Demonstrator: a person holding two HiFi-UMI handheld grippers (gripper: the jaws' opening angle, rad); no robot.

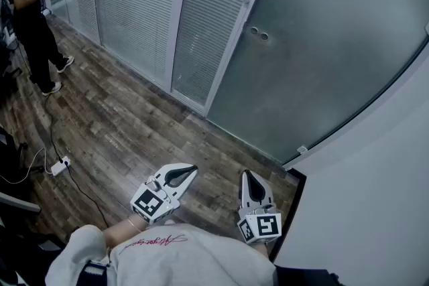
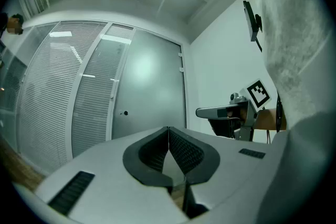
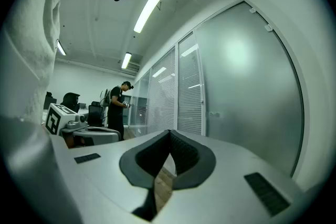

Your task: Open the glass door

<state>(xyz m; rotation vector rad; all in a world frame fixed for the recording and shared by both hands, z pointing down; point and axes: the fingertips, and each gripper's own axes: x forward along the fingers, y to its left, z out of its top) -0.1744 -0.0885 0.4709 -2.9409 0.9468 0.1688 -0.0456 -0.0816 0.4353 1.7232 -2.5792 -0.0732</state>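
The frosted glass door [image 1: 322, 43] stands closed ahead of me, with two small round fittings [image 1: 258, 33] near its left edge. It also shows in the left gripper view as the glass door [image 2: 152, 86] and in the right gripper view as the glass door [image 3: 247, 97]. My left gripper [image 1: 193, 169] and right gripper [image 1: 245, 174] are held low in front of my body, well short of the door. Both point toward it. The left gripper [image 2: 168, 129] has its jaws together with nothing in them. The right gripper [image 3: 169, 132] is shut and empty too.
Glass partitions with blinds [image 1: 134, 3] run left from the door. A white wall [image 1: 375, 177] meets the door on the right. A person [image 1: 30, 17] stands at the far left. A power strip [image 1: 59, 166] with cables lies on the wooden floor [image 1: 120, 124].
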